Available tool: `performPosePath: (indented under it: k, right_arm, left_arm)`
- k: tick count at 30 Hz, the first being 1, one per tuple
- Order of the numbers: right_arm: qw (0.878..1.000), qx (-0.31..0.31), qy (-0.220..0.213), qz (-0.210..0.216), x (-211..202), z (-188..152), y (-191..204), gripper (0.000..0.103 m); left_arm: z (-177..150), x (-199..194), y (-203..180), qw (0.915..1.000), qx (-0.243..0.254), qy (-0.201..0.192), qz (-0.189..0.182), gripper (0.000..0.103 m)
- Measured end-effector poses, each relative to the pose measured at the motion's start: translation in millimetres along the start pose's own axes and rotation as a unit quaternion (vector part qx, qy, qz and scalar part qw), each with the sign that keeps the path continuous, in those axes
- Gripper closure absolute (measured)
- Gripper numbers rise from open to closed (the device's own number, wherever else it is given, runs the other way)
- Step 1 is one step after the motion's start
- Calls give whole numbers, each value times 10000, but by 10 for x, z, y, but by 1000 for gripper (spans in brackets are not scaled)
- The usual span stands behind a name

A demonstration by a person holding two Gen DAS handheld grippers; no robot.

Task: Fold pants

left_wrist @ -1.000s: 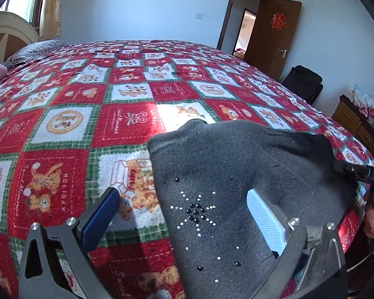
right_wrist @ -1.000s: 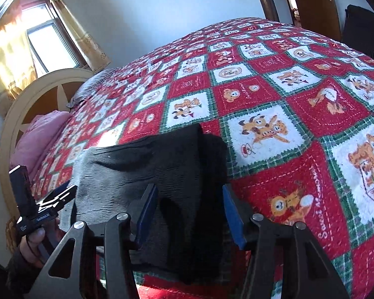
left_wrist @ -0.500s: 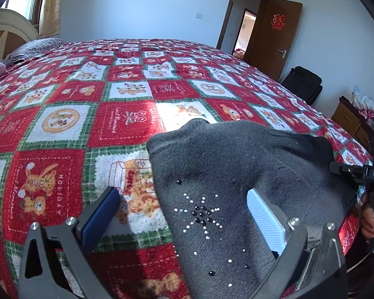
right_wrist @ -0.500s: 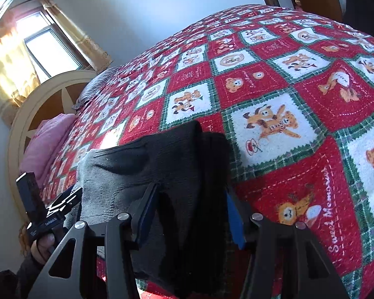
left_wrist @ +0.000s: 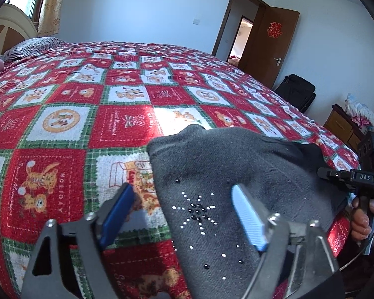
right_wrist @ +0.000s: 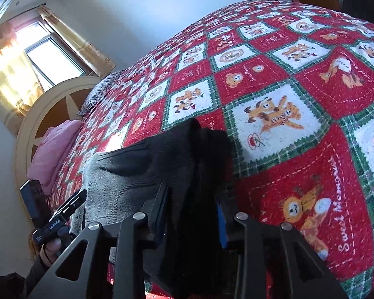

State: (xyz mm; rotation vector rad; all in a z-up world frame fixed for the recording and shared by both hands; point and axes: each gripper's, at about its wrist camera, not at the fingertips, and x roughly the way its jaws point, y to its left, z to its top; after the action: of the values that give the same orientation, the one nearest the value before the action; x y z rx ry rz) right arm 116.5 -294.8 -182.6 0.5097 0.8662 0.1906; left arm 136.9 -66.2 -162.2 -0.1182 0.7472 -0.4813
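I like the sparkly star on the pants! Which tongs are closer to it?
Left. The left tongs hang open right at the star, one finger each side of it. The right tongs pinch the pants' dark far end, away from it.

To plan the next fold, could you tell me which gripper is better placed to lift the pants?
The right gripper: its fingers already straddle a bunched edge of the pants. The left gripper gapes wide, one finger over the quilt.

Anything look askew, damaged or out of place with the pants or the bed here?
Nothing stands out. The dark grey pants lie bunched near the edge of the patchwork bedspread, undamaged; the right gripper is closing on a fold, the left gripper open above.
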Motion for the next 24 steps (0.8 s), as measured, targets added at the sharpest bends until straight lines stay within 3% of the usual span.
performPosePath:
  k: [1, 8, 10, 15, 24]
  right_arm:
    - [10000, -42, -2, -33, 0, -1, 17, 68]
    - [10000, 33, 41, 60, 15, 12, -30, 70]
    - [10000, -84, -34, 1, -9, 5, 20, 74]
    - [9982, -494, -331, 15, -180, -27, 269, 78]
    - [9959, -703, -566, 119, -335, 47, 549, 79]
  left_arm:
    - [-2, -1, -8, 10000, 1, 23, -95, 39]
    - [-25, -4, -36, 9999, 46, -10, -96, 47]
    - [-24, -20, -31, 9999, 52, -12, -93, 67]
    - [0, -83, -8, 9998, 38, -37, -205, 89]
    - [117, -353, -63, 9990, 216, -273, -267, 91]
